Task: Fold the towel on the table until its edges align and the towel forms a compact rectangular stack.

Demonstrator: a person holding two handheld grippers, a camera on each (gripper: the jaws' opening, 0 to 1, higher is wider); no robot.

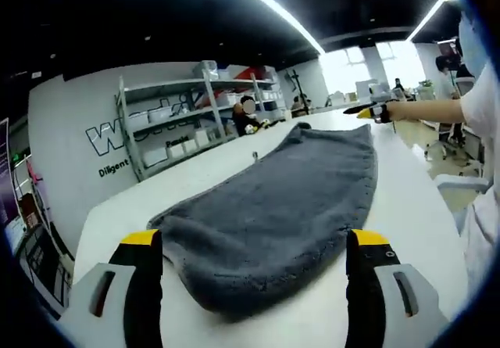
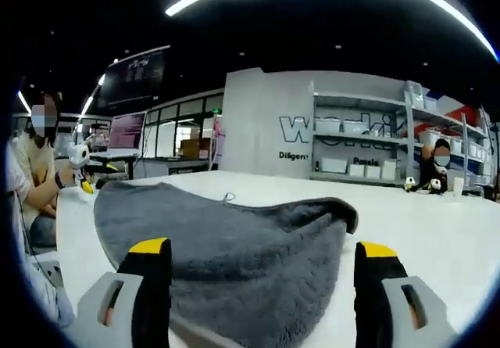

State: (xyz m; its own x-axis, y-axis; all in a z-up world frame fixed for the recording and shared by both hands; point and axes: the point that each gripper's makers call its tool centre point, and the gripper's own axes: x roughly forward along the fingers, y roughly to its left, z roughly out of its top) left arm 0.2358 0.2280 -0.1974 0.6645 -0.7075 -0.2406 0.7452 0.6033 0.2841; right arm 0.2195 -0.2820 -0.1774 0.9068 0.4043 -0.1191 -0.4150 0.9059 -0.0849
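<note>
Two grippers are hanging over the white table (image 1: 195, 177), one at each end of the grey towel (image 1: 281, 207). I am holding my left gripper (image 1: 255, 263) with its jaws spread wide, the towel's near corner lying between the yellow-tipped fingers (image 1: 141, 238) without touching them, as far as I can tell. My right gripper (image 2: 260, 274) is standing just as wide, gripping nothing, with the towel's other end reaching between its jaws. The towel is lying flat along the table, running away from each camera, one edge folded over on itself in a thick rolled lip in the right gripper view. A small loop tag (image 2: 227, 198) is sticking out at the towel's far edge. In the left gripper view my right gripper (image 1: 373, 112) is coming in at the far right, past the towel's far end. Grey shelves (image 2: 373, 141) with white boxes are standing against the wall behind, and a person (image 2: 432, 168) is sitting beside them.
</note>
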